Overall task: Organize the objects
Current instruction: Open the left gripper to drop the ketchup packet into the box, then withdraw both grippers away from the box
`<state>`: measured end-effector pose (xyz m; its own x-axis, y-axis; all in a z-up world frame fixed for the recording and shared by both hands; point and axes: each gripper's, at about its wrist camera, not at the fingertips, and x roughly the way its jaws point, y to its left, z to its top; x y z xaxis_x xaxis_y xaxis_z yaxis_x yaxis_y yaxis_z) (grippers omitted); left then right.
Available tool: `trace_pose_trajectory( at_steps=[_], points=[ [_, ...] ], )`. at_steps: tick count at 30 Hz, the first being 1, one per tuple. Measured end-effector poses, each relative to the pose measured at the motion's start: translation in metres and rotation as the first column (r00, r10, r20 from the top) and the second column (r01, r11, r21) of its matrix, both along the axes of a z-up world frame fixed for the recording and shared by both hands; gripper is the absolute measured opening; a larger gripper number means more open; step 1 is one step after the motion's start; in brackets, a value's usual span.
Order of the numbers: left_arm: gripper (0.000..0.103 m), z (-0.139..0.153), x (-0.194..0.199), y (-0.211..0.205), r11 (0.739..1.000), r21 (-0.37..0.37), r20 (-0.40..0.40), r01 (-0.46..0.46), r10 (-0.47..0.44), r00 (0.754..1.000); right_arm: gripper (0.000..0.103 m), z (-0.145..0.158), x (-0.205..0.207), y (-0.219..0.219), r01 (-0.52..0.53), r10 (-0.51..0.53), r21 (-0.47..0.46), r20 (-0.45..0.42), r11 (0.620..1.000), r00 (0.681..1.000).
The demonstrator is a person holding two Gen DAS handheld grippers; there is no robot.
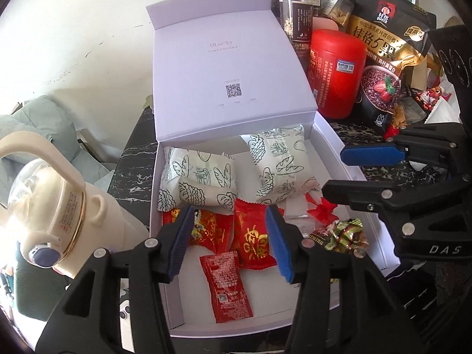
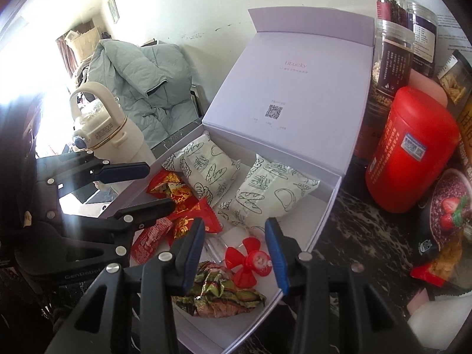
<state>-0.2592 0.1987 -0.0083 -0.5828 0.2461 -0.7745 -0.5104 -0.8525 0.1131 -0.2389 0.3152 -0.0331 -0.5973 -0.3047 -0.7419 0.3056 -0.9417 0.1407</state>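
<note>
Left gripper (image 1: 231, 243) and right gripper (image 2: 234, 253) gape wide, empty, over the open box (image 1: 333, 144).
Glossy red sachet (image 1: 225, 287) by the box's near edge; puffy printed packets (image 1: 197, 181) at the lid wall.

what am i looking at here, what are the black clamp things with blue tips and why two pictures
The clamps are two hand-held grippers; a person carries one in each hand, and each has a camera looking along its jaws. One picture is from the left gripper, the other from the right gripper; each also sees the other gripper. Both are open and hold nothing. Below them an open white box holds two bread packets, red snack packets, a ketchup sachet and a small red fan. A red canister and a cream flask stand beside it.
</note>
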Motion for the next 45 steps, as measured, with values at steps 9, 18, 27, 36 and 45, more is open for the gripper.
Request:
trace_pose_trajectory(
  at_steps=[9, 18, 27, 36, 45],
  points=[
    [0.05, 0.029, 0.015, -0.018, 0.999, 0.042, -0.035, -0.026, 0.027, 0.999, 0.049, 0.024, 0.02, -0.003, 0.031, -0.031, 0.023, -0.032, 0.999, 0.999],
    [0.054, 0.053, 0.037, -0.031, 0.997, 0.07, -0.07, -0.033, 0.038, 0.997, 0.055, 0.048, 0.044, -0.01, 0.041, -0.038, 0.034, -0.08, 0.999, 0.996],
    [0.065, 0.074, 0.059, -0.044, 0.994, 0.095, -0.111, -0.051, 0.062, 0.992, 0.062, 0.069, 0.07, -0.017, 0.053, -0.046, 0.05, -0.127, 0.997, 0.991],
    [0.074, 0.094, 0.088, -0.06, 0.99, 0.132, -0.151, -0.058, 0.078, 0.985, 0.065, 0.089, 0.102, -0.028, 0.056, -0.044, 0.065, -0.176, 0.996, 0.983],
    [0.081, 0.105, 0.117, -0.075, 0.986, 0.151, -0.186, -0.073, 0.1, 0.977, 0.068, 0.099, 0.133, -0.04, 0.069, -0.051, 0.08, -0.208, 0.994, 0.977]
  ],
)
